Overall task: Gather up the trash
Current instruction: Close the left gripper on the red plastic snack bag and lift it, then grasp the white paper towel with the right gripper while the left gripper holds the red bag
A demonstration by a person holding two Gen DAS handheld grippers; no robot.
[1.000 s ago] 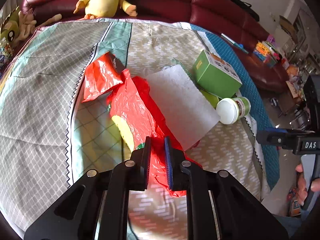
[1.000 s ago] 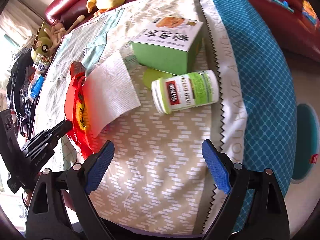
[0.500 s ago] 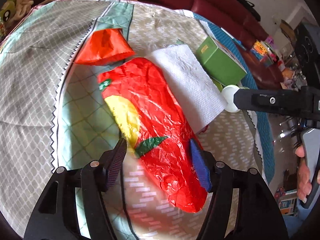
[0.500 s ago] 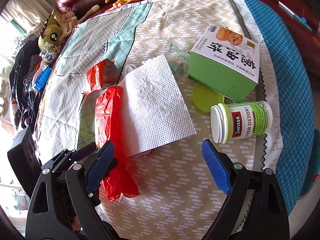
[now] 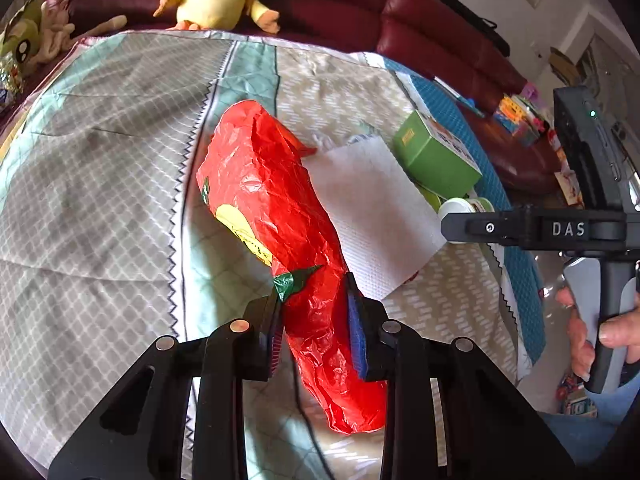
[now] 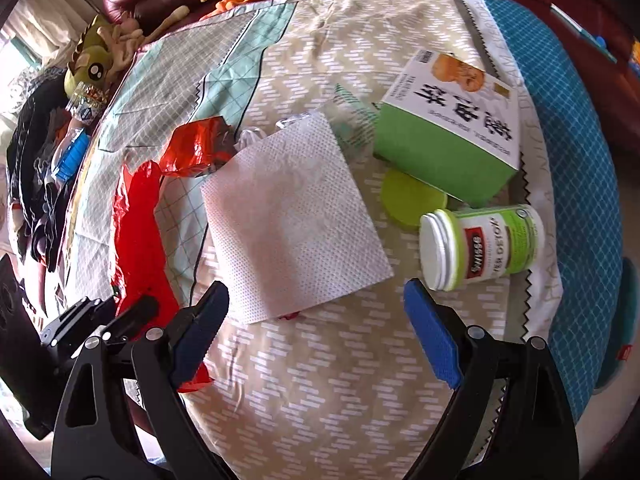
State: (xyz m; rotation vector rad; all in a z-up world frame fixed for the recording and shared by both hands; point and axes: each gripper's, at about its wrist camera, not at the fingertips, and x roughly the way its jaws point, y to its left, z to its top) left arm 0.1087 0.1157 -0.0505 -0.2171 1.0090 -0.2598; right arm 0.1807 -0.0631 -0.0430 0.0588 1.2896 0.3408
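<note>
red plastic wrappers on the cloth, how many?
2. A long crinkled red plastic wrapper sits clamped in the left gripper jaws. A smaller crumpled red plastic wrapper lies at the white paper napkin's far corner. More may hide beneath the napkin.

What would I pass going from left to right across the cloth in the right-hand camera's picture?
Long crinkled red plastic bag → small crumpled red foil wrapper → square white paper towel → flat round green lid → white pill bottle with green label, lying on its side.
</note>
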